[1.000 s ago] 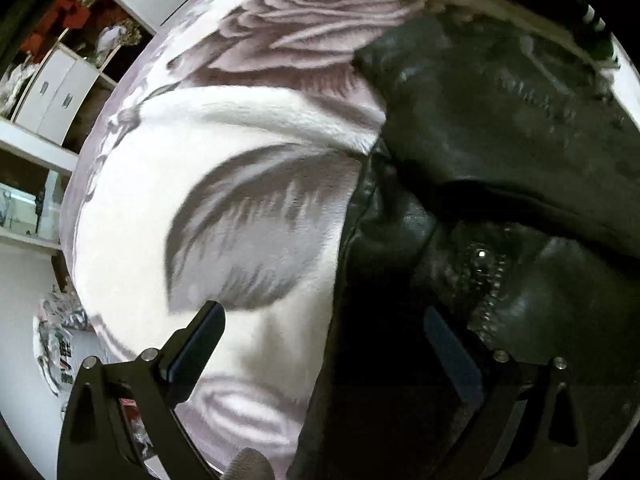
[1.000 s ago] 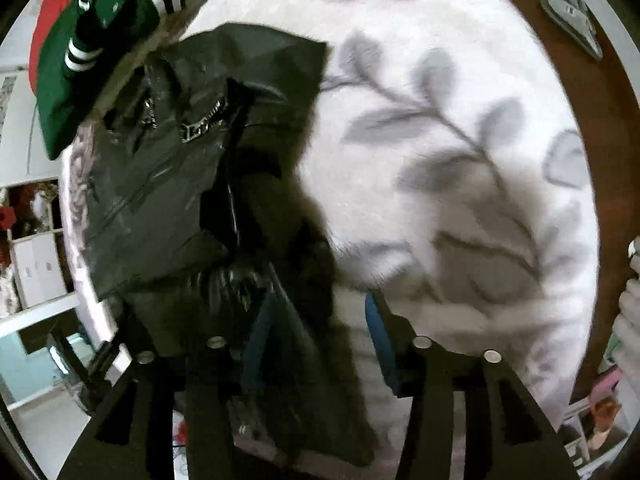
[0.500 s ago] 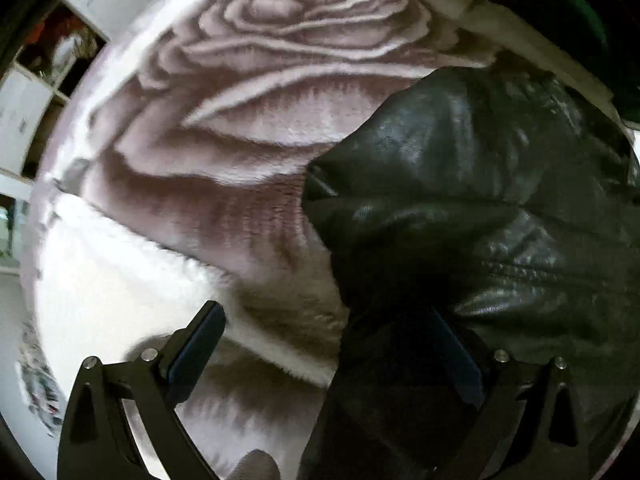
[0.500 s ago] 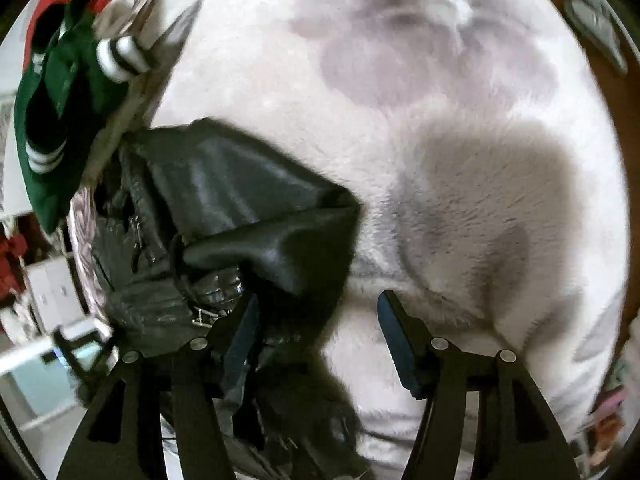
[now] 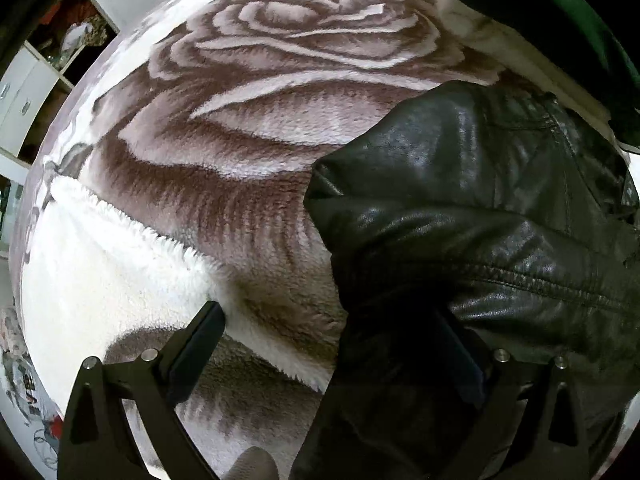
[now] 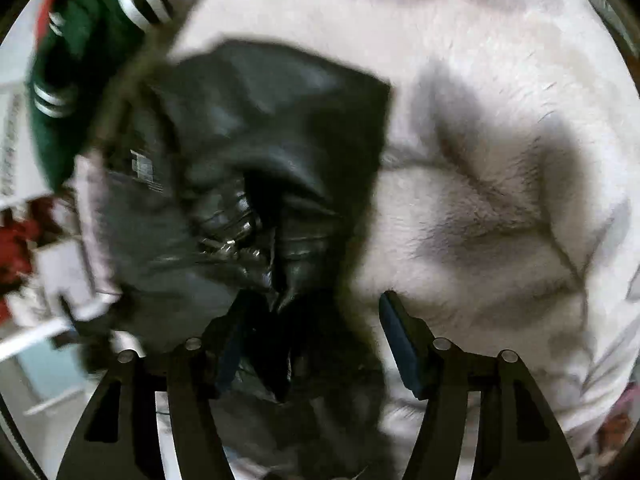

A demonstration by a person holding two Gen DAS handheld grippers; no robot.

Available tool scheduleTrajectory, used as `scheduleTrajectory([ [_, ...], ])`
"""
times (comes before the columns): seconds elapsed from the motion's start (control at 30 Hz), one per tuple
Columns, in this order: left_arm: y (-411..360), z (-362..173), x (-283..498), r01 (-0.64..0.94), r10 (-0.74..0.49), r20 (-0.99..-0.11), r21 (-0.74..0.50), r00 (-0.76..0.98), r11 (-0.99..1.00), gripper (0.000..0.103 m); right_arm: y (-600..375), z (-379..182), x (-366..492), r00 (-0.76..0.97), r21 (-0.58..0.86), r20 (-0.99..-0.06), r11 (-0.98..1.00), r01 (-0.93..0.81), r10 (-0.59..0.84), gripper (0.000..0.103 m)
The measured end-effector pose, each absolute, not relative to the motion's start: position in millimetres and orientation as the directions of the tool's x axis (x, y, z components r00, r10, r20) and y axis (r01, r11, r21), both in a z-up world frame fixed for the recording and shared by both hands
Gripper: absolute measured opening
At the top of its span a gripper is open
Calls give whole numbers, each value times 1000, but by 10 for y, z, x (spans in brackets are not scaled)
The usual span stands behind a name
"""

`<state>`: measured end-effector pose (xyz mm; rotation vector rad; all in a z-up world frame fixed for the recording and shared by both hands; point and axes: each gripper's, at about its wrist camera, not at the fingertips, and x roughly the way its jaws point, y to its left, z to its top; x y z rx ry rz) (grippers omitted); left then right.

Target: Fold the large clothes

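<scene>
Left wrist view: a black leather jacket (image 5: 480, 240) lies bunched on a plush blanket (image 5: 120, 280) printed with a large grey-brown rose (image 5: 304, 28). The jacket sits to the right of the rose, its folded edge touching the flower's lower petals. The left gripper (image 5: 332, 344) has its jaws spread wide; the left finger stands over bare blanket, the right finger is over the jacket's dark folds, and nothing is pinched between them. A green garment (image 5: 560, 20) lies beyond the jacket, at its far right.

Right wrist view, blurred: the jacket (image 6: 260, 160) is crumpled, with zipper teeth showing near its middle. The right gripper (image 6: 316, 332) is wide open, jacket fabric lying between its fingers but not clamped. The green garment (image 6: 80, 60), with white stripes, lies beyond the jacket's left side. Pale blanket (image 6: 500, 200) spreads to the jacket's right.
</scene>
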<state>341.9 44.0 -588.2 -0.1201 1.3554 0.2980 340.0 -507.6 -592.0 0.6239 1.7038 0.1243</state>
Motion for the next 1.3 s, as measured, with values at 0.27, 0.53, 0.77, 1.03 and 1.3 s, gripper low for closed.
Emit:
scheduleTrajectory([
  [0.27,-83,-5230,2903,-241,349,-889,284,296,928,102,-4958,-5054,3089,-54,271,-954,922,276,296,68],
  [0.53,-1428,-4969,2017,-164,423,-861,391,281,906,102,-5277,-4368,2439,15,91,-996,965,248,90,69],
  [0.77,-3118,-5211,1323,-43,419,-886,419,197,907,102,-5855,-4589,2180,-29,80,-996,973,217,88,70],
  [1.03,-4274,-5666,1168,104,409,-891,434,195,895,103,-6582,-4586,2143,-24,69,-997,977,202,76,70],
  [1.3,-3587,-5714,1332,-67,313,-932,306,185,950,21,-6412,-5041,2637,-29,441,-893,885,148,450,73],
])
